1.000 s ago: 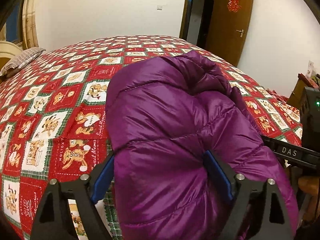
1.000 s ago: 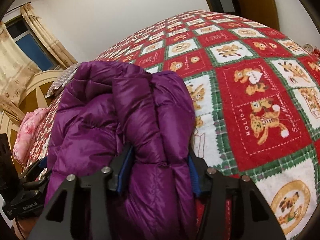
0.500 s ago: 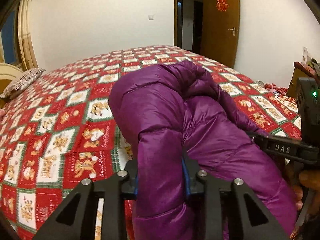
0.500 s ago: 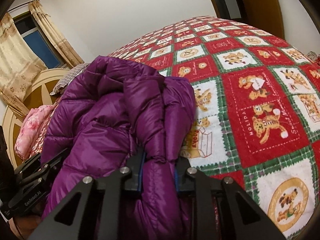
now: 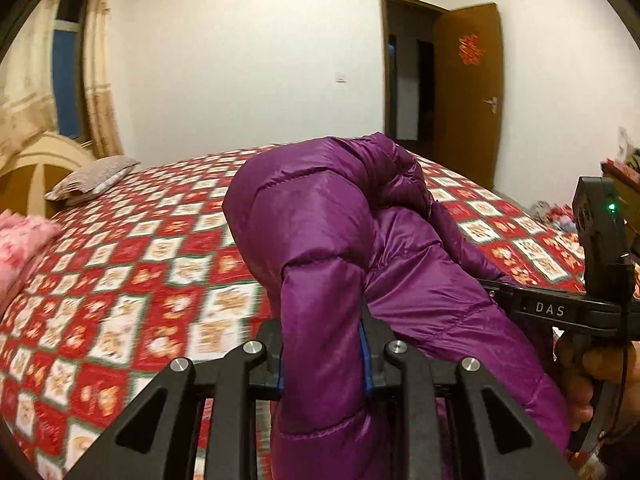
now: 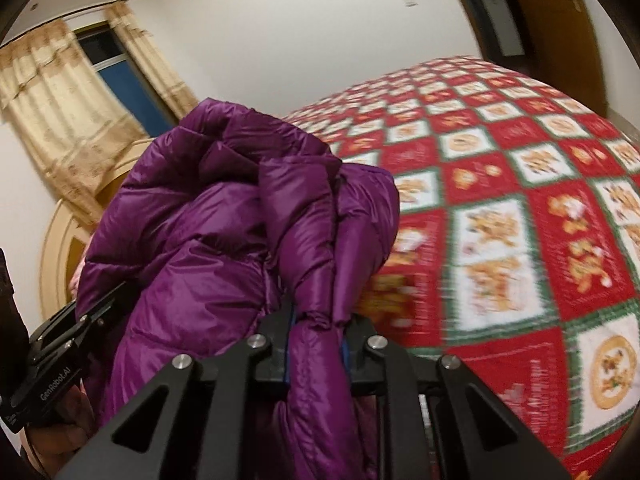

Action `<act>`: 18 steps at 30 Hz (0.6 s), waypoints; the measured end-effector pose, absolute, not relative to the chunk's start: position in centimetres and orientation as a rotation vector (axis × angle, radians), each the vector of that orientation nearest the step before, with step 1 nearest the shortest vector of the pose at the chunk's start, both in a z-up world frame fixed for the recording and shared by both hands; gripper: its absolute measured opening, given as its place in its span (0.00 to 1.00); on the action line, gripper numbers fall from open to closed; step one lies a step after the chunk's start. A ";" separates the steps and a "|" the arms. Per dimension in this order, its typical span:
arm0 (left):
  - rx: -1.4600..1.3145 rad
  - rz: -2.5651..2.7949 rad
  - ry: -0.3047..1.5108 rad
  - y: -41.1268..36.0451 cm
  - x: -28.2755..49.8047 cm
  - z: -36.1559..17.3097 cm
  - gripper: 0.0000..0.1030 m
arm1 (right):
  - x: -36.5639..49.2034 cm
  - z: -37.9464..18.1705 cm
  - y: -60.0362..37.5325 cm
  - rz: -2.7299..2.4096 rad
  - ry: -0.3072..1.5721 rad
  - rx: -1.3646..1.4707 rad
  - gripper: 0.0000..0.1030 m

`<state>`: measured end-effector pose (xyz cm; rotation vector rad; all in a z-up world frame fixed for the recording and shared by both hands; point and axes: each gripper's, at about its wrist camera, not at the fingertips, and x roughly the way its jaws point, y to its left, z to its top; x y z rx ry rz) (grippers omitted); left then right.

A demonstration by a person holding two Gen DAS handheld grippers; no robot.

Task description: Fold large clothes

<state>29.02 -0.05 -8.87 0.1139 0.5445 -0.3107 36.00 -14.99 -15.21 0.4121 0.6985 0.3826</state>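
Observation:
A shiny purple puffer jacket (image 5: pixel 320 232) is bunched up and held above the bed. My left gripper (image 5: pixel 323 360) is shut on a thick fold of it at the near edge. My right gripper (image 6: pixel 316 344) is shut on another fold of the same jacket (image 6: pixel 224 240). The right gripper's black body (image 5: pixel 592 280) shows at the right of the left wrist view, and the left gripper's body (image 6: pixel 60 356) shows at the left of the right wrist view. The jacket's lower part hangs out of sight below both views.
The bed has a red, green and white bear-patterned quilt (image 5: pixel 132 272), also in the right wrist view (image 6: pixel 520 216). A grey pillow (image 5: pixel 92 180) and pink bedding (image 5: pixel 20 240) lie by the wooden headboard (image 5: pixel 40 168). A brown door (image 5: pixel 468 92) stands open at the far right.
Both grippers closed from wide open onto folds of the jacket, then lifted it; the views tilted up to show more wall, window and door.

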 end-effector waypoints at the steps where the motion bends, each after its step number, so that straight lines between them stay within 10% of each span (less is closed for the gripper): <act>1: 0.107 -0.293 0.540 0.7 28.8 -8.7 0.26 | 36.1 -14.9 -14.0 0.402 0.697 0.402 0.19; 18: 0.009 -0.103 0.562 12.5 27.6 -10.0 0.23 | 38.3 -13.8 -1.0 0.596 0.724 0.243 0.18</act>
